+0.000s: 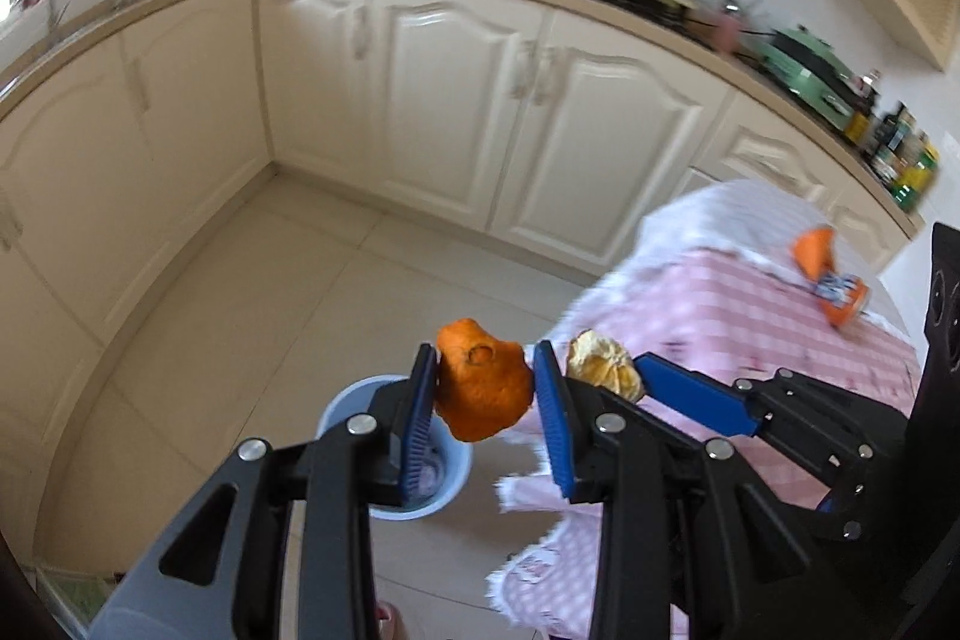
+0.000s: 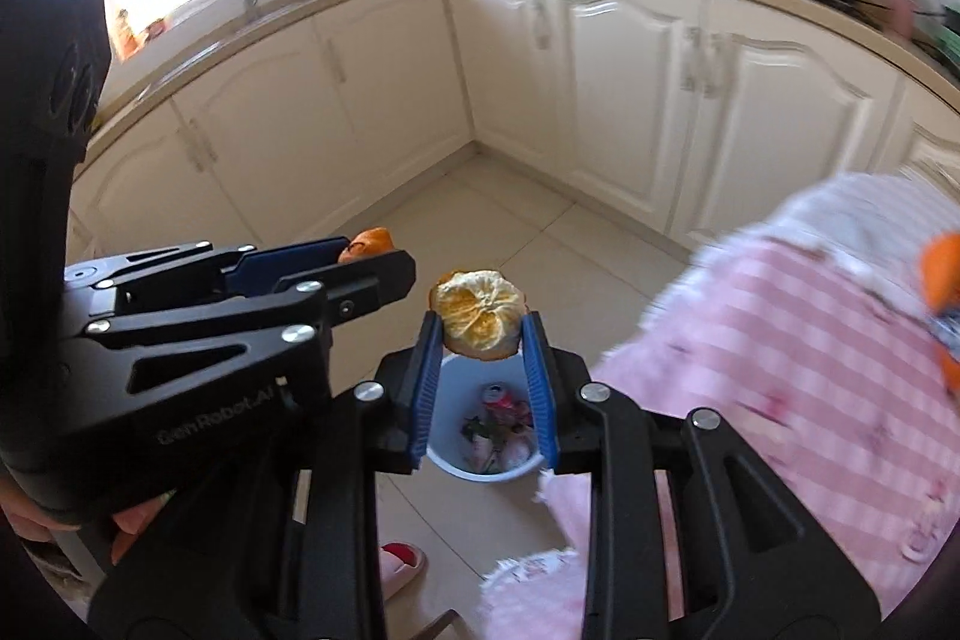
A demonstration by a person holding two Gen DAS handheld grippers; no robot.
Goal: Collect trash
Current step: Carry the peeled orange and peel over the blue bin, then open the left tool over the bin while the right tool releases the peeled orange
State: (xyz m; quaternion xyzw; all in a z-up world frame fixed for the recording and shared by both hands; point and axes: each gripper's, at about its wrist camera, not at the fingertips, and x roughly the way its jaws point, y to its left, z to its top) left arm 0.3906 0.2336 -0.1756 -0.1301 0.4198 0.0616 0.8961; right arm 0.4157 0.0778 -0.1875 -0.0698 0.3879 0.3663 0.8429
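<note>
The left claw point(image 1: 483, 388) was clamped on an orange peel piece point(image 1: 483, 388), its blue pads pressing both sides. Just beside it, the right claw point(image 2: 483, 334) gripped a pale, inside-out peel point(image 2: 478, 315) the same way. Both pieces hung in the air above a light blue bin point(image 2: 447, 451) standing on the tiled floor point(image 1: 288, 292), with crumpled wrappers and a can already inside. To the right stood the desk point(image 1: 750, 316) under a pink checked cloth, where another orange scrap point(image 1: 813, 250) and an orange-and-blue packet point(image 1: 843, 301) lay near the far edge. Cream cabinets point(image 1: 456, 100) lined the walls behind.
</note>
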